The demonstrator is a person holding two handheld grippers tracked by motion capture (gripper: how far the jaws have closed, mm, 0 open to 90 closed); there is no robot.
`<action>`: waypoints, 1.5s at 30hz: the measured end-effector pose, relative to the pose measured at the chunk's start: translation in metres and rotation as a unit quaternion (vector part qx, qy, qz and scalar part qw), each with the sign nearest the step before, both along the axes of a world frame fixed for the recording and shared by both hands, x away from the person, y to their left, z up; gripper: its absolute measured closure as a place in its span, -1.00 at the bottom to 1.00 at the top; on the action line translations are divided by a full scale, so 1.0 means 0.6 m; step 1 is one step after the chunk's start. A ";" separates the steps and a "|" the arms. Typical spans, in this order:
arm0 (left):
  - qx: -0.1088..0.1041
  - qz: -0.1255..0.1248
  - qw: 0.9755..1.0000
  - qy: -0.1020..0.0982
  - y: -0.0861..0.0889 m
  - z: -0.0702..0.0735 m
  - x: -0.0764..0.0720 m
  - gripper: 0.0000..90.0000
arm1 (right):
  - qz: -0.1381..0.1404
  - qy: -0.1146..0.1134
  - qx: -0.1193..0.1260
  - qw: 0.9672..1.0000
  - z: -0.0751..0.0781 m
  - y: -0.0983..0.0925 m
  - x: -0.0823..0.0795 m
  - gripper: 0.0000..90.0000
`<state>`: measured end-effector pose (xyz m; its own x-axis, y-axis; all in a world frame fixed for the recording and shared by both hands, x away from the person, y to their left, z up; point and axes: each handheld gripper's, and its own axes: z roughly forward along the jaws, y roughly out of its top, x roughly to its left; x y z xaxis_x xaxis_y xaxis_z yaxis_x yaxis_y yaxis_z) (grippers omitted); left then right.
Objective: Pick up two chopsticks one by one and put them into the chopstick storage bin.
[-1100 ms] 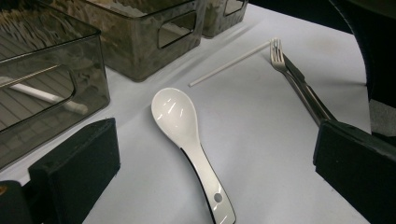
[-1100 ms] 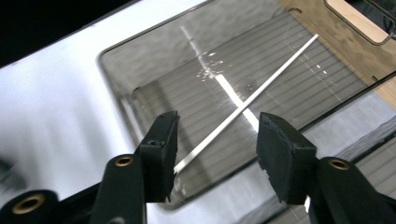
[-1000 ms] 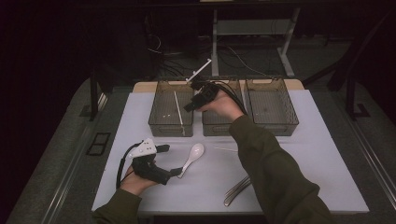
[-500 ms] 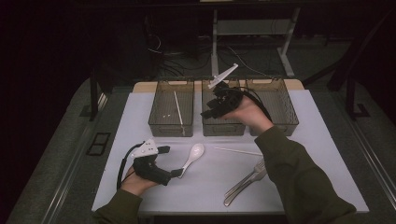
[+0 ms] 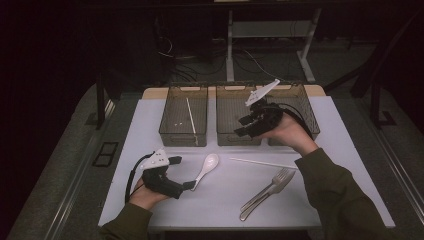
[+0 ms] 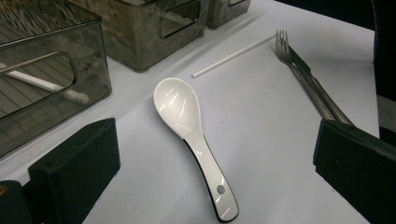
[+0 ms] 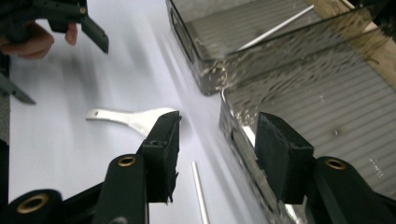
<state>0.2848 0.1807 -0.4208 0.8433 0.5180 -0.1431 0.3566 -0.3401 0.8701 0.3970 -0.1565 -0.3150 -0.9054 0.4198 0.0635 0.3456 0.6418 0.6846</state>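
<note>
A white desk [image 5: 340,150] carries three clear bins along its far edge. The left bin [image 5: 175,125] holds a white stick [image 5: 190,115]; the middle bin [image 5: 227,117] and right bin [image 5: 305,107] stand just beside it. Near the front right corner lie a metal fork [image 5: 272,187] and, just beyond it, a white straw [image 5: 262,162]. A white spoon [image 6: 187,126] lies near the front edge, bowl toward the bins. The left gripper [image 5: 184,185] rests at the front left, jaws wide apart on either side of the spoon's handle, not pressing it. The right gripper [image 5: 243,126] hovers over the middle bin's front wall, its jaws having just been closing, about half open with nothing between them.
</note>
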 end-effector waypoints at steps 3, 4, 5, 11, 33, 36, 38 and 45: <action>0.001 0.001 1.000 0.000 0.000 -0.001 0.000 -1.00 | -0.005 -0.003 -0.001 1.000 -0.006 -0.016 -0.011 0.18; 0.001 0.001 1.000 0.000 0.000 -0.001 0.000 -1.00 | -0.006 -0.005 -0.002 1.000 -0.008 -0.023 -0.014 0.21; 0.001 0.002 1.000 0.000 0.000 -0.001 0.000 -1.00 | -0.006 -0.005 -0.002 1.000 -0.011 -0.030 -0.018 0.25; 0.004 0.002 1.000 0.000 -0.001 -0.001 0.001 -1.00 | -0.009 -0.002 -0.014 1.000 -0.027 -0.067 -0.038 0.45; 0.005 0.004 1.000 0.001 -0.001 -0.001 0.001 -1.00 | 0.001 0.024 -0.130 0.991 -0.105 -0.145 -0.042 0.67; 0.005 0.004 1.000 0.001 0.000 -0.001 0.001 -1.00 | 0.004 0.035 -0.139 0.990 -0.117 -0.148 -0.039 0.67; 0.005 0.004 1.000 0.002 0.000 -0.001 0.001 -1.00 | 0.002 0.038 -0.142 0.989 -0.121 -0.150 -0.038 0.67; 0.005 0.003 1.000 0.001 0.000 -0.001 0.001 -1.00 | 0.018 0.062 -0.175 0.983 -0.148 -0.165 -0.030 0.69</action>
<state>0.2856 0.1806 -0.4217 0.8393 0.5253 -0.1399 0.3614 -0.3469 0.8655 0.3788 -0.2554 -0.4037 -0.9146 0.4031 0.0322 0.3849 0.8435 0.3746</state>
